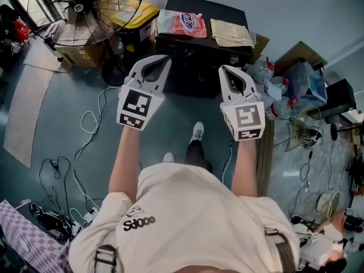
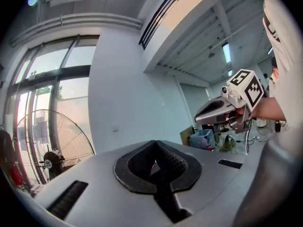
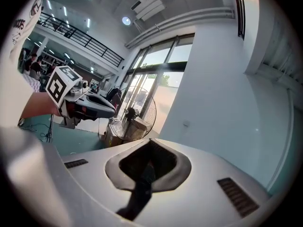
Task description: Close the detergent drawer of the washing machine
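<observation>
The black washing machine [image 1: 196, 67] stands in front of me, seen from above. A pink detergent pouch [image 1: 182, 23] and a folded beige cloth [image 1: 230, 33] lie on its top. Its front face and detergent drawer are hidden from every view. My left gripper [image 1: 157, 60] is held up before the machine's left part, jaws shut and empty. My right gripper [image 1: 227, 70] hovers beside it at the right, also shut with nothing in it. The left gripper view shows shut jaws [image 2: 155, 144] facing a white wall, with the right gripper [image 2: 215, 111] alongside. The right gripper view shows its own shut jaws [image 3: 150, 141] and the left gripper [image 3: 92, 105].
A large standing fan [image 1: 91, 10] and a yellow-lidded box [image 1: 133, 17] stand left of the machine. Cables [image 1: 85, 129] trail over the floor at the left. Bags, bottles and a wire fan guard [image 1: 307, 131] crowd the right side. My feet [image 1: 196, 132] are close to the machine.
</observation>
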Available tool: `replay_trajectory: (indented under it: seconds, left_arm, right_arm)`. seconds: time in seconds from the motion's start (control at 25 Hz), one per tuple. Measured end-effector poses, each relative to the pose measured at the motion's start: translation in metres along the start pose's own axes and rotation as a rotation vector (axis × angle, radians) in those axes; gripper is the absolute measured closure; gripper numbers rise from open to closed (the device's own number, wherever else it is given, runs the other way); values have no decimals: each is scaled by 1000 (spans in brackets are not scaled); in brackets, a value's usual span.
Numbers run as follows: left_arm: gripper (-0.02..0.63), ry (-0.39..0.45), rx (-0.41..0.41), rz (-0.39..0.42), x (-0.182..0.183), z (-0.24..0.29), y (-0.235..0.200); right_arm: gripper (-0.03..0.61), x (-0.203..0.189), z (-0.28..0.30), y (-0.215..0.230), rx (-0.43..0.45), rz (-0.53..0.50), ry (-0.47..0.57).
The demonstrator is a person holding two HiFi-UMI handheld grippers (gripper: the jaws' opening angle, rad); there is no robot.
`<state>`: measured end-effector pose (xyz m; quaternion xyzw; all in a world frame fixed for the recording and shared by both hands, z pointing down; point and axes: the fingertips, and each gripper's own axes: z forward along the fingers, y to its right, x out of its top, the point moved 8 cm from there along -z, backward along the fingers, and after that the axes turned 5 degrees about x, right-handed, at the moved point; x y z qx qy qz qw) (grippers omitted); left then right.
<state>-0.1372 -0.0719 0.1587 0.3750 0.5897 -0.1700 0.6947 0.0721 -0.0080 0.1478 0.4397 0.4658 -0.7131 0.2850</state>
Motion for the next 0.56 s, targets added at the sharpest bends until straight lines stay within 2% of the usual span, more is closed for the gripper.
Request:
replay_trajectory:
  seconds: [0.56]
  left_arm:
    - [595, 15, 0, -1, 9, -9, 3]
  right_arm:
    - [580, 2, -3, -6, 10, 2, 5]
